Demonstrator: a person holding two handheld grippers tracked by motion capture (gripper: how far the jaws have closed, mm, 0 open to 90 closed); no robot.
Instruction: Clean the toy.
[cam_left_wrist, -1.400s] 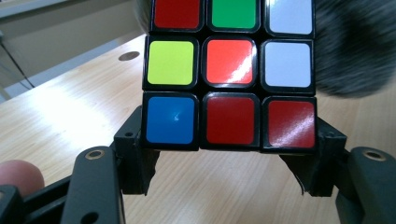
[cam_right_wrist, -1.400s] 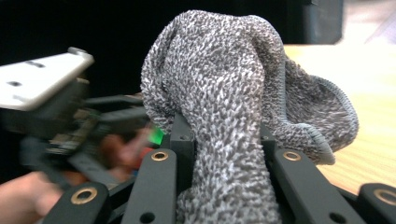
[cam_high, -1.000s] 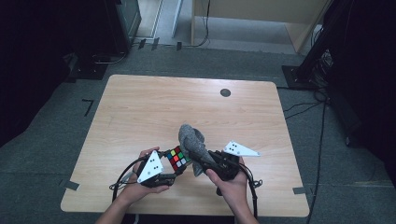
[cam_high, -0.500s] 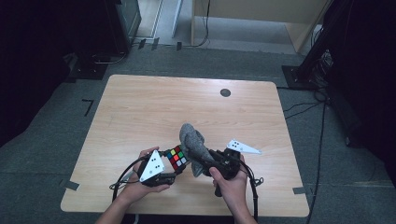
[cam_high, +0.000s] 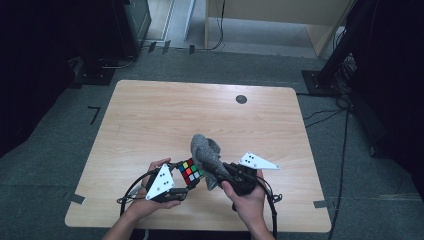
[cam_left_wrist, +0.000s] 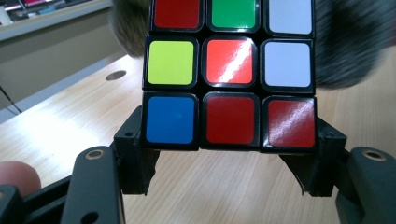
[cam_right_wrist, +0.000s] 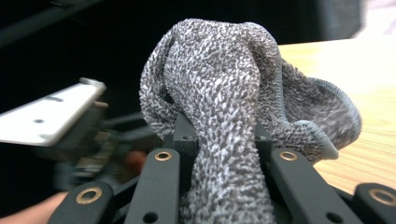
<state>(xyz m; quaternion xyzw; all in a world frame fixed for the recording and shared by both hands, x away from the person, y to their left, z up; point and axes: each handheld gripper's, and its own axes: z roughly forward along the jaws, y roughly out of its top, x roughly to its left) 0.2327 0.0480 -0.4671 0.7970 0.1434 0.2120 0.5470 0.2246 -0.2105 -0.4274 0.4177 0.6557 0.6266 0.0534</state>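
High view: my left fingers (cam_high: 186, 186) clamp the cube (cam_high: 189, 171), right fingers (cam_high: 214, 172) pinch the grey cloth (cam_high: 204, 150); I'd wipe lightly, cube braced steady.

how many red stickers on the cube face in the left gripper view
4 on the cube: top left, the centre, bottom middle and bottom right; the top row is partly cropped.

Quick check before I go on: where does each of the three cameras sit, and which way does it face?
High view: above the near edge, facing forward and down on the table; forearms, both hands show.
Left gripper view: on the left gripper, facing the cube; a fingertip shows.
Right gripper view: on the right gripper, facing the grey cloth.
Shared: cloth in all three.
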